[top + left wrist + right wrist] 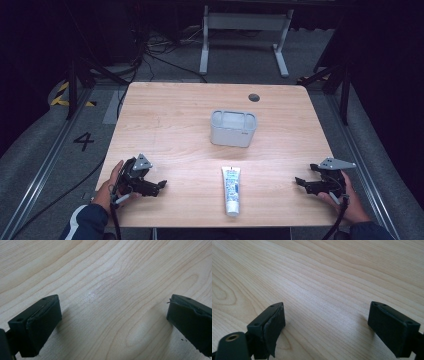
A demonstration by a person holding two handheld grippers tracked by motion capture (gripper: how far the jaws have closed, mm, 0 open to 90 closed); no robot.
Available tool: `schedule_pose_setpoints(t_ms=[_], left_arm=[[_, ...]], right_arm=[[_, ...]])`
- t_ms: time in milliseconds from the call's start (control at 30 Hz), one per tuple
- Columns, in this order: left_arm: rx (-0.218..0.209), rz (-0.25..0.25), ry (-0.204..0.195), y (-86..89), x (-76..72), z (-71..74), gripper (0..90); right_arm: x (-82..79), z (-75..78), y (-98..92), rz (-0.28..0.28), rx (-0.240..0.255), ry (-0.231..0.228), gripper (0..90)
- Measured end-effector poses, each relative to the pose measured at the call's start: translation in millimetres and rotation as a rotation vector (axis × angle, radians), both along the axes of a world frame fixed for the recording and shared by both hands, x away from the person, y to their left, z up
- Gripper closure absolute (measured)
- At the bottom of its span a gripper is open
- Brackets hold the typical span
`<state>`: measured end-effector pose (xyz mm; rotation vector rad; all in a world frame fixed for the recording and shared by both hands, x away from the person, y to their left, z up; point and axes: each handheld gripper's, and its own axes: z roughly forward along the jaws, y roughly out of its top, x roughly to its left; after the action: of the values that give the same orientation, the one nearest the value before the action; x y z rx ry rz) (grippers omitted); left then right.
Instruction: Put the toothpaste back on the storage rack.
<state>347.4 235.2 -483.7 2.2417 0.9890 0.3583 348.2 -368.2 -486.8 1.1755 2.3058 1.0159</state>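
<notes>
Your left gripper point(161, 186) rests low over the near left part of the light wooden table point(175, 115), its black jaws spread wide with only bare wood grain between them, as the left gripper view confirms point(113, 322). Your right gripper point(299, 182) sits near the table's near right edge, jaws likewise released and wide apart, gripping nothing; the right gripper view shows plain tabletop between the two black pads point(325, 326). Both grippers point inward toward the middle.

Between them, well apart from each, the white plastic tube with a green and blue label point(231, 190) lies flat near the front edge, its cap end toward you and its flat crimped end pointing away. Farther back, just past the tube, the pale grey rectangular plastic container point(233, 128) stands upright at mid-table, its opening facing up.
</notes>
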Motion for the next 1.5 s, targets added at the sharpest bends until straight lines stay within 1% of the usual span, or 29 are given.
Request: schedule_pose_setpoints(t_ms=[367,400,433,467,500,733,833,900,1200,1500], left_arm=[[-0.003,-0.001,-0.002,0.4,-0.3,-0.2,0.4],[0.009,-0.003,-0.009,1.3,0.0,0.4,0.5],[0.008,-0.004,-0.009,1.3,0.2,0.3,0.5],[-0.001,-0.005,0.0,0.9,0.1,-0.1,0.4],[0.004,-0.005,0.001,1.0,0.6,0.2,0.2],[0.004,-0.005,0.001,1.0,0.5,0.2,0.1],[0.005,-0.005,-0.006,1.7,-0.2,0.2,0.4],[0.005,-0.009,-0.003,2.1,-0.5,0.2,0.4],[0.005,-0.015,-0.002,2.8,-0.3,0.2,0.4],[0.004,-0.021,-0.002,3.5,-0.1,0.1,0.4]], right_arm=[[-0.5,0.0,0.4,-0.005,0.0,-0.001,14.8],[-0.6,0.0,0.4,-0.006,0.0,-0.001,14.8],[-0.5,0.0,0.4,-0.005,0.0,-0.001,14.8],[-0.5,0.0,0.4,-0.006,0.0,0.0,14.8],[-0.7,0.1,0.4,-0.006,0.0,0.0,14.9],[-2.0,0.3,1.2,-0.019,0.003,0.001,15.5],[-1.6,0.2,1.0,-0.015,0.0,-0.001,15.3],[-1.3,0.2,0.7,-0.011,-0.001,-0.001,15.3],[-0.1,2.3,-1.1,0.005,-0.012,0.019,15.2],[0.5,5.6,1.6,-0.004,-0.038,0.042,16.0]])
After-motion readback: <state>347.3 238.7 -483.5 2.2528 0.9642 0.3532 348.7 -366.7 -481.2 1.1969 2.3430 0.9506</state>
